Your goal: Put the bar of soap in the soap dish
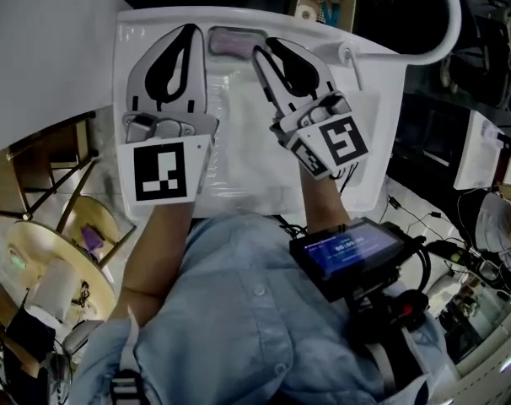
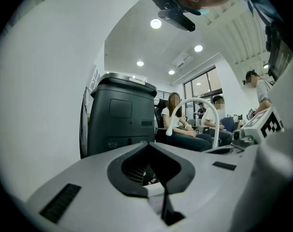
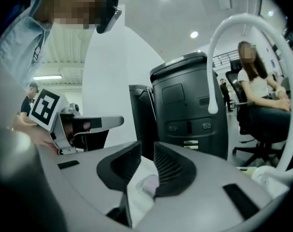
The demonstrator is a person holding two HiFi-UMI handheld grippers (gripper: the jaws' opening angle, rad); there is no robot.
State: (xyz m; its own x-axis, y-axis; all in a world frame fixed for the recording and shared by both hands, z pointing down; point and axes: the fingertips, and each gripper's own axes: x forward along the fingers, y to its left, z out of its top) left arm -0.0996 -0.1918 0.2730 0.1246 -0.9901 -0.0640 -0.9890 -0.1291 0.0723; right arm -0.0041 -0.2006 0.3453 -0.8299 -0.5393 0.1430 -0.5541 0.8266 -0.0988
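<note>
The white sink [image 1: 247,175] fills the centre of the head view, with a curved white faucet [image 1: 445,24] at its right rear corner. Both grippers are held over the basin, pointing toward the back rim.

Left gripper [image 1: 190,30]: jaws pressed together at the tips, nothing between them.

Right gripper [image 1: 265,47]: jaws spread with a narrow gap, nothing between the pads; its tips sit just beside the soap dish [image 1: 215,34].

The soap dish is set in the back rim, between the two grippers' tips. The pale pink bar of soap [image 1: 243,42] appears to lie inside it; the right gripper view shows it below the jaws, blurred.
</note>
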